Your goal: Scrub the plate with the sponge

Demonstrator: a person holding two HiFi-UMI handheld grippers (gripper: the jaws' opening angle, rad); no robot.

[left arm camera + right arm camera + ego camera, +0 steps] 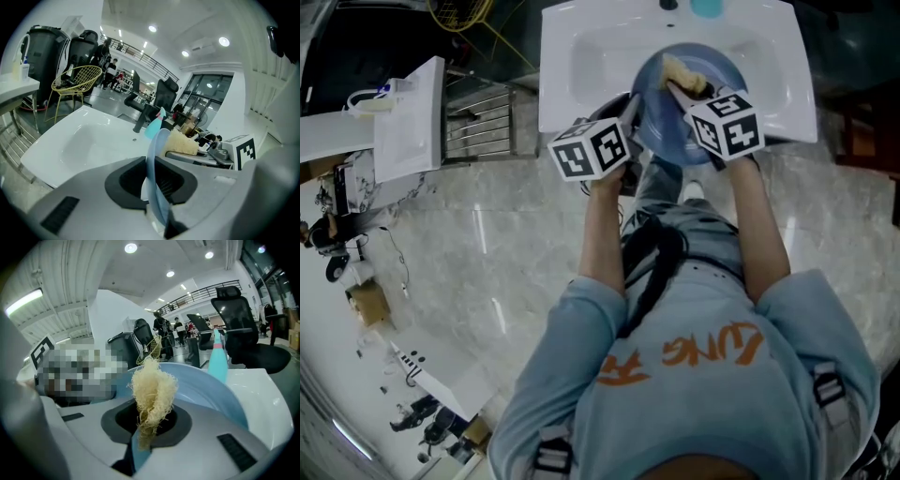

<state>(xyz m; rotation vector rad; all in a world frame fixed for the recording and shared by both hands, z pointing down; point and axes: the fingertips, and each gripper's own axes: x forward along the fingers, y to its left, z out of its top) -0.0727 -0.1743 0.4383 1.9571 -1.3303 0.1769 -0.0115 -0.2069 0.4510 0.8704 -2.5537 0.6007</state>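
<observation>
Currently, the plate [675, 117] (light blue, round, with a shallow raised rim) is being held on its edge over the basin of the white sink [581, 56]. The sponge [152, 392] is showing as a pale yellow wad of stringy fibres, frayed at the top.

In the head view the plate's near edge is being covered by the two marker cubes. The sponge's lower end is being hidden inside the jaws, and a blue sliver beneath it is not being resolved.

The plate's rim is being pinched by the left gripper [157, 187], whose jaws are standing only a narrow gap apart. The sponge is being clamped by the right gripper [147, 423], jaws drawn in on the fibres, and is being laid against the plate's hollow face near its far edge. A teal bottle [218, 362] is standing at the back of the sink.
</observation>
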